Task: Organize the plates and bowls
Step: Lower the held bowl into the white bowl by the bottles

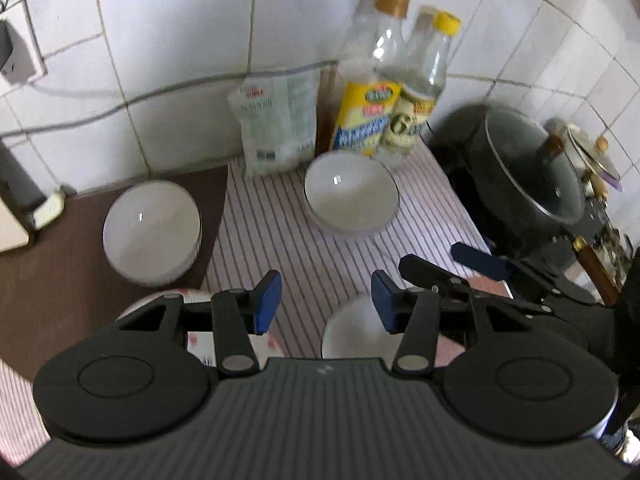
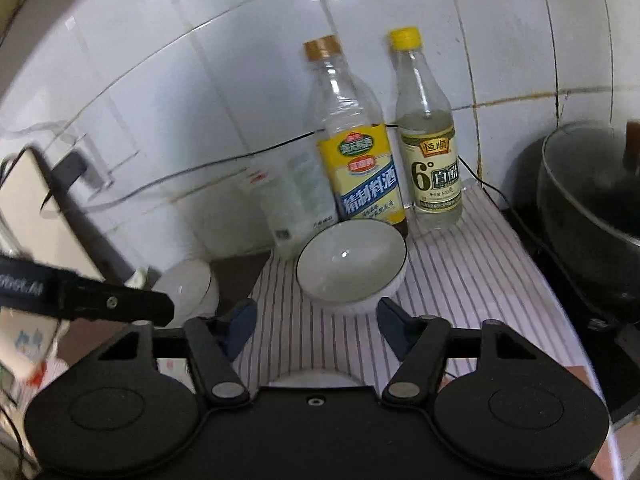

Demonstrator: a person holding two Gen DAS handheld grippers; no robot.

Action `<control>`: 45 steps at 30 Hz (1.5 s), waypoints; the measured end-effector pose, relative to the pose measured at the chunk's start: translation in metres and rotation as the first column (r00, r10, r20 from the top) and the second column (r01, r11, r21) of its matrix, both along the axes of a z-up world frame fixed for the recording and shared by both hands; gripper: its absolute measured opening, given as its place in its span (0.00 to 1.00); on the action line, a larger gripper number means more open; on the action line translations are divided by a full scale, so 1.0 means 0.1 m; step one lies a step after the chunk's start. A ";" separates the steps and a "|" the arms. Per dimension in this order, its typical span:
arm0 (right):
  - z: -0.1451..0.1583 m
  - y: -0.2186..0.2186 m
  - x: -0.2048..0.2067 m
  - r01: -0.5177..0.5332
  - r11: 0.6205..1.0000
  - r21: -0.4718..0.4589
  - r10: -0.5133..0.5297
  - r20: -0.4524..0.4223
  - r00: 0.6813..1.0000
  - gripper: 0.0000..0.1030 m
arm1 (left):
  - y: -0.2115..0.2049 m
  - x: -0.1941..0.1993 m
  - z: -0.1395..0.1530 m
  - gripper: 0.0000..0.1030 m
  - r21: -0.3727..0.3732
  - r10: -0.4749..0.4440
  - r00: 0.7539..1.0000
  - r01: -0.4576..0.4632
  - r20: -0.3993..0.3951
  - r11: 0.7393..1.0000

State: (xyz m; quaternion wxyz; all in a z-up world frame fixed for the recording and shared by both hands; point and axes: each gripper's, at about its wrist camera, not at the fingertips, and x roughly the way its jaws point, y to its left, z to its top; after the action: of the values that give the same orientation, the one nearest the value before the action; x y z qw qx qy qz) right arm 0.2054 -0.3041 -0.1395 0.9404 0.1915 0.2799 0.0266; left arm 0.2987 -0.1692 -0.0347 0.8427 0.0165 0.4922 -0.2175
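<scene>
- While both tools hang above the striped mat (image 1: 304, 248), we size up the crockery: the left hand-held gripper (image 1: 325, 304) has its blue pads partly apart with nothing between them, and the right hand-held gripper (image 2: 316, 326) stands likewise apart and empty.
- In the left wrist view, the white bowl (image 1: 351, 192) sits on the mat at about twelve o'clock from the left tool, just in front of the two bottles (image 1: 384, 92).
- At ten o'clock, off the mat on the brown tabletop (image 1: 60, 264), we spot the stack of white bowls (image 1: 151, 231), nested and tidy.
- At six o'clock, a second small bowl (image 1: 352, 332) peeks out right under the left tool, partly hidden by it; a patterned dish (image 1: 160, 300) hides under the left finger too, and we cannot tell its shape.
- Our read on handling: these look like glazed ceramic, so stiff, fairly heavy for their size, slick on the pads and quick to chip if knocked against the stack.
- We would take the lone bowl by its rim, one pad inside and one outside the wall, on the near edge, well clear of the bottles.
- Lowering into the stack wants a level, gentle set-down; a tilted bowl may slide out of a thin rim pinch.
</scene>
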 end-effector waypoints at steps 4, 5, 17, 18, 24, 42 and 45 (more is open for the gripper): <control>-0.22 -0.21 0.26 0.076 0.990 0.118 -0.074 -0.019 0.997 0.62 | -0.08 0.20 -0.18 0.47 -0.007 0.016 0.999 -0.016 0.028 1.000; -0.27 -0.25 0.32 0.095 0.986 0.134 -0.092 -0.030 0.995 0.62 | -0.11 0.25 -0.23 0.47 -0.008 0.019 0.999 -0.019 0.033 1.000; -0.68 -0.47 0.91 0.232 0.963 0.138 -0.205 -0.181 0.962 0.38 | -0.39 0.86 -1.00 0.47 -0.024 0.064 0.998 -0.063 0.018 0.998; -0.71 -0.48 0.95 0.237 0.963 0.128 -0.211 -0.188 0.959 0.31 | -0.42 0.90 -1.06 0.47 -0.015 0.066 0.998 -0.066 0.017 0.998; -0.74 -0.45 1.12 0.217 0.972 0.089 -0.197 -0.189 0.962 0.19 | -0.49 1.06 -1.24 0.47 0.007 0.068 0.998 -0.068 -0.010 0.998; -0.61 -0.38 0.91 0.179 0.975 0.132 -0.155 -0.170 0.973 0.16 | -0.51 0.84 -1.00 0.13 0.072 -0.007 1.000 0.009 -0.024 0.997; -0.49 -0.35 0.77 0.157 0.974 0.160 -0.132 -0.157 0.979 0.16 | -0.47 0.72 -0.79 0.13 0.094 -0.017 1.000 0.018 -0.011 0.995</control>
State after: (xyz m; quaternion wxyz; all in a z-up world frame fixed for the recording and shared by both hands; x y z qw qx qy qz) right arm 0.2823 -0.3395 -0.1881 0.8969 0.2932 0.3294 -0.0322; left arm 0.3703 -0.2159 -0.1135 0.8365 0.0591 0.5062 -0.2015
